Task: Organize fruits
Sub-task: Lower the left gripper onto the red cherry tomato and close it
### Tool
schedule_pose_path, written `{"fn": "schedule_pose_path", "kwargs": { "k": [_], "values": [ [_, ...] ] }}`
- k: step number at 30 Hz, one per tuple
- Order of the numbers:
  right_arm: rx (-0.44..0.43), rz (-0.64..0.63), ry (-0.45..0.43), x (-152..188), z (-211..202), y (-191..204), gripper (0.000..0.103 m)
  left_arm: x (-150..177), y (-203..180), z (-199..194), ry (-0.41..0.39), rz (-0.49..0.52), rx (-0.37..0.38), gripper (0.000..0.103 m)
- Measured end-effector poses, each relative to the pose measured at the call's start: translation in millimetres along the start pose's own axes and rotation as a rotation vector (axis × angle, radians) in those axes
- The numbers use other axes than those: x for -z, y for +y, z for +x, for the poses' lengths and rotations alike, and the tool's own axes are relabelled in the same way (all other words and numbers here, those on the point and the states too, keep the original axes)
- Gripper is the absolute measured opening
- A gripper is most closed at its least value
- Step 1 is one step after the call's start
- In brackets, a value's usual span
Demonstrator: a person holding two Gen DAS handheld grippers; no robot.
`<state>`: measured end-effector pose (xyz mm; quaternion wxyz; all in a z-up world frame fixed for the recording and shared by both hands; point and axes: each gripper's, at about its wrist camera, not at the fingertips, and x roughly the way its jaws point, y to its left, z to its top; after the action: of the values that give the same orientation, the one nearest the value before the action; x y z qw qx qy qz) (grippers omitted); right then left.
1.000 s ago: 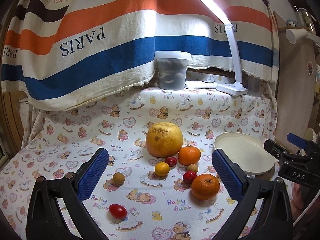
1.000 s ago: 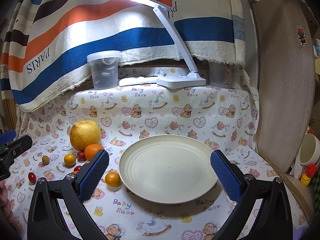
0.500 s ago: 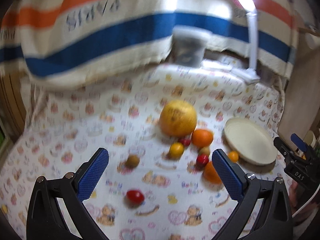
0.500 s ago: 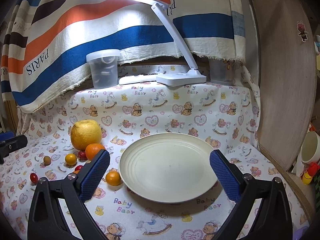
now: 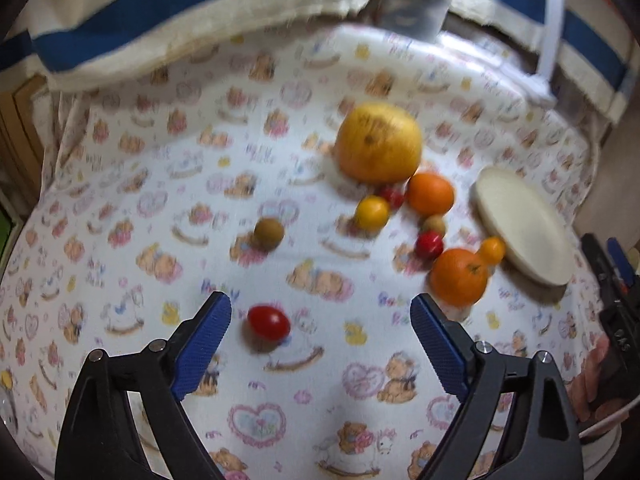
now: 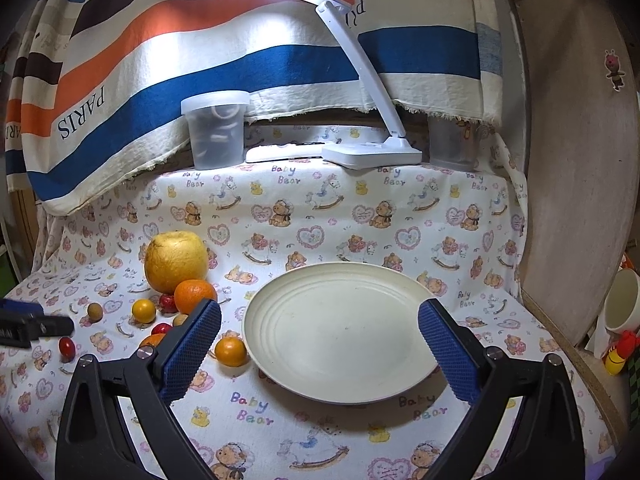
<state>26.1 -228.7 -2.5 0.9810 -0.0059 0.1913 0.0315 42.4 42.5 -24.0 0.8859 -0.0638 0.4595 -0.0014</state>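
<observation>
- Your left gripper (image 5: 320, 334) is spread wide, nothing between the blue pads (image 5: 202, 344); it hangs low over the bear-print cloth (image 5: 160, 184).
- The red cherry tomato (image 5: 268, 322) lies on the cloth just inside your left pad, not touching it as far as the blurred left wrist view shows.
- A small brown fruit (image 5: 269, 233) sits alone farther out, apart from the main cluster.
- The cluster is to the right: a big yellow pomelo (image 5: 378, 142) at the back, an orange (image 5: 430, 194) just beside it, and a yellow tomato (image 5: 372, 212) with a small red one (image 5: 392, 197) tucked between them.
- Nearer you are a second red tomato (image 5: 429, 245), a tan fruit (image 5: 434, 224) right behind it, and a larger orange (image 5: 459, 277) with a small orange fruit (image 5: 492, 250) touching or nearly touching it.
- The cream plate (image 5: 524, 224) sits right of the cluster and holds no fruit.
- Your right gripper (image 6: 320, 350) is also spread open and holds nothing; the plate (image 6: 344, 332) lies straight ahead between its fingers.
- In the right wrist view the small orange fruit (image 6: 230, 351) rests just beside the plate's left rim.
- At the back: a striped PARIS cloth (image 6: 200, 64), a lit white desk lamp (image 6: 360, 80) and a lidded plastic tub (image 6: 216, 130).
</observation>
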Motion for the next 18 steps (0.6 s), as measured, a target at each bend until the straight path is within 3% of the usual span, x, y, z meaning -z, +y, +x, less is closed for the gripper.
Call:
{"fn": "schedule_pose_path", "kwargs": {
  "k": [6,9,13,18],
  "values": [
    [-0.001,-0.014,-0.009,1.6,-3.9,2.2,0.1,-0.3,11.5,7.0,0.024,-0.063,-0.013,0.084],
    [0.0,-0.029,-0.014,1.2,-5.6,4.9,0.1,-0.4,21.2,8.2,0.041,-0.129,0.032,0.071],
    [0.003,-0.033,-0.013,0.8,-5.9,5.4,0.1,-1.0,26.5,14.2,0.069,-0.163,0.005,0.052],
    [0.0,-0.032,-0.011,0.8,-5.9,4.9,0.1,-0.3,26.0,22.8,0.111,-0.158,0.001,0.045]
  ]
}}
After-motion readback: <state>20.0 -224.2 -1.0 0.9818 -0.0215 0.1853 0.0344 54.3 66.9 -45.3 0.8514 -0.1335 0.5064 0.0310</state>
